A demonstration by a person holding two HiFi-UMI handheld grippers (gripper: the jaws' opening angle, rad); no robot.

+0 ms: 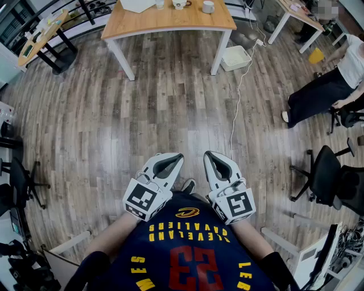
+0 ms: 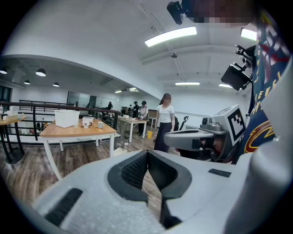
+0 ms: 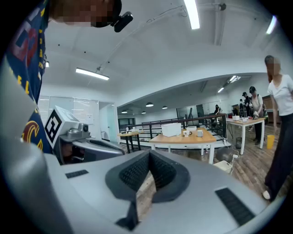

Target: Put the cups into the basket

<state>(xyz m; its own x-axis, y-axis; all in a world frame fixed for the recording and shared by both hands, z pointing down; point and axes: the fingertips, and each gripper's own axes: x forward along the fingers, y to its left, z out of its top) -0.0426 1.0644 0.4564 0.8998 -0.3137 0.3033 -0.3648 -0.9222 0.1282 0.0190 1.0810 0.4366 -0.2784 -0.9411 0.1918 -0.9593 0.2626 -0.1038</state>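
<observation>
Far ahead stands a wooden table (image 1: 170,23) with a white basket (image 1: 138,4) and two white cups (image 1: 181,4) (image 1: 209,7) on it. The left gripper view shows the same basket (image 2: 67,118) and cups (image 2: 87,122) (image 2: 100,124) far off at the left. In the right gripper view the basket (image 3: 170,129) and cups (image 3: 186,133) (image 3: 199,133) are small in the middle distance. My left gripper (image 1: 180,156) and right gripper (image 1: 207,153) are held side by side close to my body, pointing towards the table. Both are shut and hold nothing (image 2: 147,153) (image 3: 149,154).
Wooden floor lies between me and the table. A white bin (image 1: 235,57) sits on the floor by the table's right leg, and a cable (image 1: 238,96) runs from it. A seated person (image 1: 324,91) and office chairs (image 1: 327,173) are at the right. Another table (image 1: 45,34) stands at the far left.
</observation>
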